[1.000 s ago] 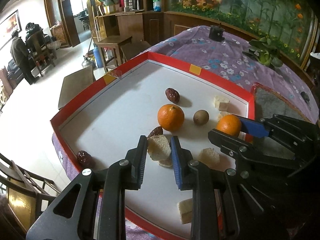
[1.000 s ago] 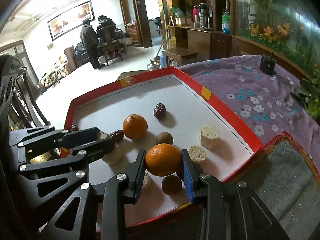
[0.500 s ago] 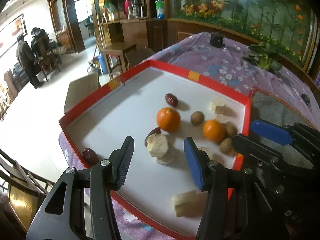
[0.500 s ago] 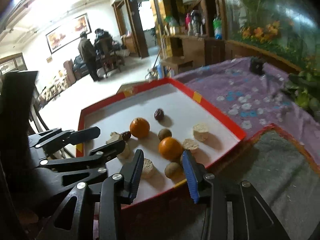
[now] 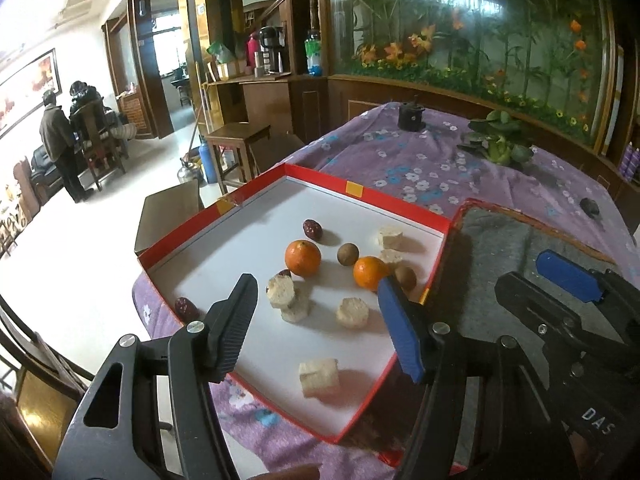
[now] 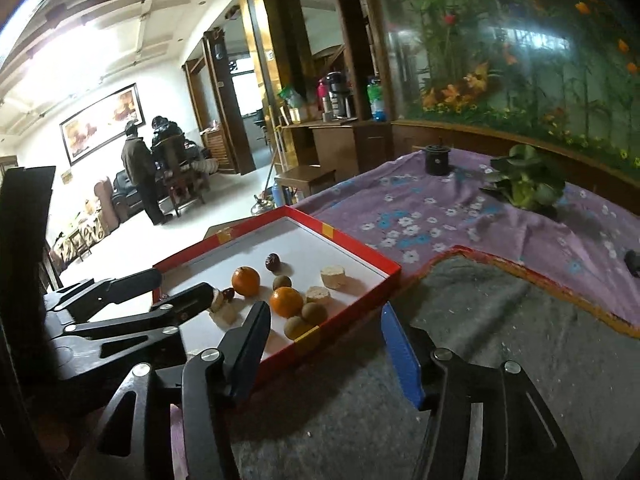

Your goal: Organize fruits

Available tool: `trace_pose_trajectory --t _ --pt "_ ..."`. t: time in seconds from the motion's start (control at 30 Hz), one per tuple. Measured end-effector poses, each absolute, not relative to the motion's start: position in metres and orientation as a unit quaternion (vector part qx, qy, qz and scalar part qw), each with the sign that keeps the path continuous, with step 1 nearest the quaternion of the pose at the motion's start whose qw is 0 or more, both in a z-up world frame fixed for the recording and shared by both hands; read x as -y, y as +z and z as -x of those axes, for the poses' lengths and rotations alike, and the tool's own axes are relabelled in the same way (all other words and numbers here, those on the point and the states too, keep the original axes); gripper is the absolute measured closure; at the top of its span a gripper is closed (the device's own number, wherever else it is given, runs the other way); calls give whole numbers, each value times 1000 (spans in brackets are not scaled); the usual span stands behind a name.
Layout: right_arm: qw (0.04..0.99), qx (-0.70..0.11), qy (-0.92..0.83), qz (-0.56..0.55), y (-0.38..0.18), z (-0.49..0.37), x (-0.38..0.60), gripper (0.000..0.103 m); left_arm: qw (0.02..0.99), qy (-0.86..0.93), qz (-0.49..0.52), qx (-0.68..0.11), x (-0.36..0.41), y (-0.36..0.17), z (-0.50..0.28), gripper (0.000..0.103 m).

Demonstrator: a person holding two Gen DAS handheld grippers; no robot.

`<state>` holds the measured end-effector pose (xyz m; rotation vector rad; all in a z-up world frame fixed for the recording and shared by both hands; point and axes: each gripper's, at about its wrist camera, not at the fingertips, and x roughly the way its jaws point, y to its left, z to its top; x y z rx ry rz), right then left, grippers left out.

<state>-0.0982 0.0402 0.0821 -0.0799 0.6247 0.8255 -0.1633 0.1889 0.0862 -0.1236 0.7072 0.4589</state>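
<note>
Both claws — left claw (image 5: 316, 324), right claw (image 6: 324, 340) — jaws just spread, empty, above red tray (image 5: 400, 200): next approach one orange (image 5: 303, 257) squarely, clear of neighbouring pieces.

Home living room — sofa (image 6: 124, 194), wall painting (image 6: 104, 120), cloth-covered table (image 6: 460, 216).

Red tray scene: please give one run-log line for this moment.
left tongs: open, empty | right tongs: open, empty | oranges: both in red tray

Blown-out glare upper left, dim right side, soft shadows, heavy fisheye edge warp.
</note>
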Motion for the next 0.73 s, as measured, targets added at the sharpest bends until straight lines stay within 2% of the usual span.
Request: trace_pose_trajectory --t 0.73 --pt "869 -301 392 34 86 107 -22 46 914 221 63 -334 -179 91 174 40"
